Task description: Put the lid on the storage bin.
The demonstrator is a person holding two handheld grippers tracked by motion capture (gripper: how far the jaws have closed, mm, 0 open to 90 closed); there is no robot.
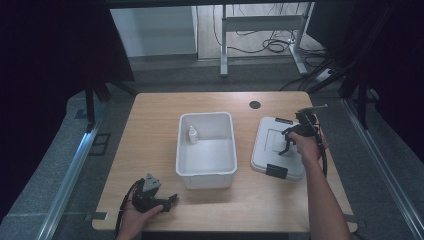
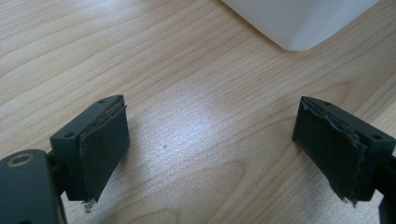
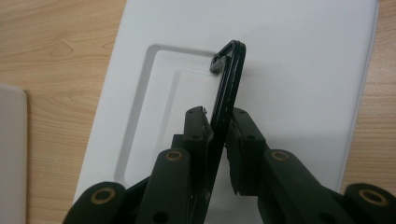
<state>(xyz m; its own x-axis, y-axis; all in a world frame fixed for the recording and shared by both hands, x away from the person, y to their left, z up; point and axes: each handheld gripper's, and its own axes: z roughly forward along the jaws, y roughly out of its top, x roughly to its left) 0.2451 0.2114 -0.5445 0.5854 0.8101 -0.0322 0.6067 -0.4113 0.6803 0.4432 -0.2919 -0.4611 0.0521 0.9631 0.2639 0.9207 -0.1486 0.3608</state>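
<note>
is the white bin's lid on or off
Off. The lid lies flat on the table beside the open bin; a small bottle stands inside.

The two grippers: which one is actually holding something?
The right gripper, over the white lid, with fingers shut on the lid's black handle. The left gripper is open over bare table.

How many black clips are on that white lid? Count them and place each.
2 visible. One clip sits on the near edge of the lid; another on the far edge. The right tool grips the lid's black handle, separate from these.
</note>
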